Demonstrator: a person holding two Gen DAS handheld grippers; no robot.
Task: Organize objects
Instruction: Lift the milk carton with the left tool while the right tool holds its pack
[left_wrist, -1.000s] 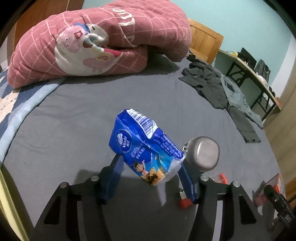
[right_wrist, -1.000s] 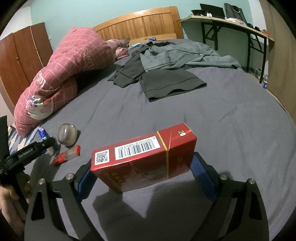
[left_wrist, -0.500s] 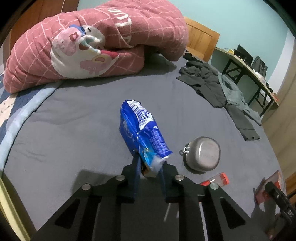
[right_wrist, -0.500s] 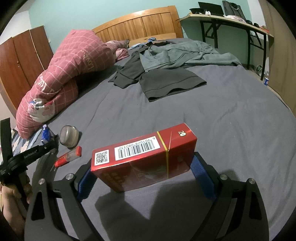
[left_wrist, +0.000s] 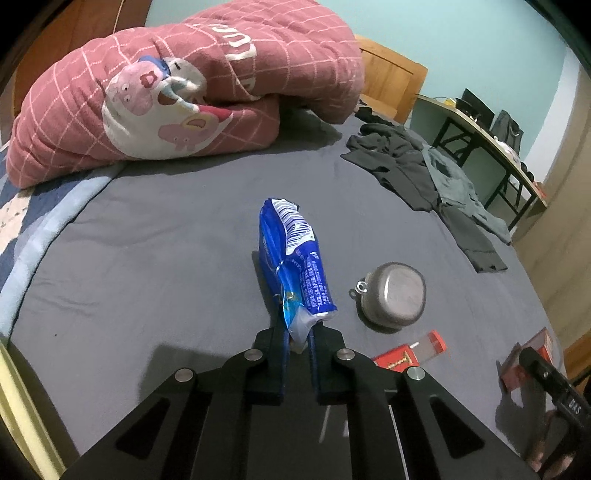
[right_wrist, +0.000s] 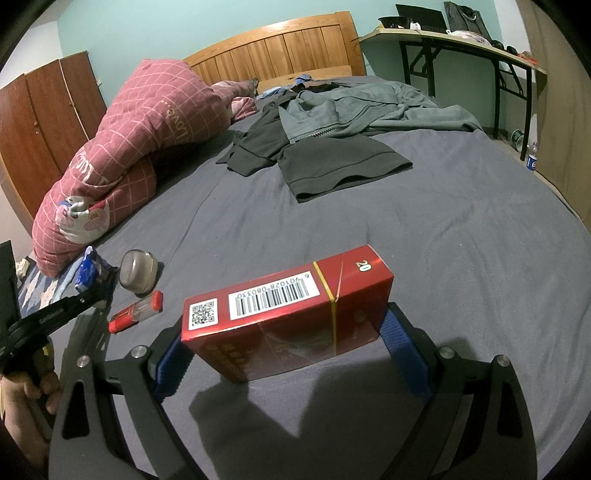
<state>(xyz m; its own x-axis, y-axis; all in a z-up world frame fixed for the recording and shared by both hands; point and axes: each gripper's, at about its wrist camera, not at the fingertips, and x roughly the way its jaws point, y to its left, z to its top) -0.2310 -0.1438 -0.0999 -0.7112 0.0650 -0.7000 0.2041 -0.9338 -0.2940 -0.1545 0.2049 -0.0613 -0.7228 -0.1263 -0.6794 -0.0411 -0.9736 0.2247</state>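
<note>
Bedroom scene on a grey bed (left_wrist: 166, 258), seen from two handheld grippers. Left gripper (left_wrist: 297, 343) has its fingers pinched narrow on the crumpled bottom edge of a blue tissue pack (left_wrist: 295, 266), which stands up over the sheet. Just right of the pack lie a small metal bowl (left_wrist: 393, 295) and a red lighter (left_wrist: 410, 354). Right gripper (right_wrist: 291, 354) has its fingers spread wide around the ends of a red cigarette box (right_wrist: 288, 314), apparently gripping it. Both hands seem loaded mid-sort; the next move likely calls for carrying each item to join the bowl and lighter
</note>
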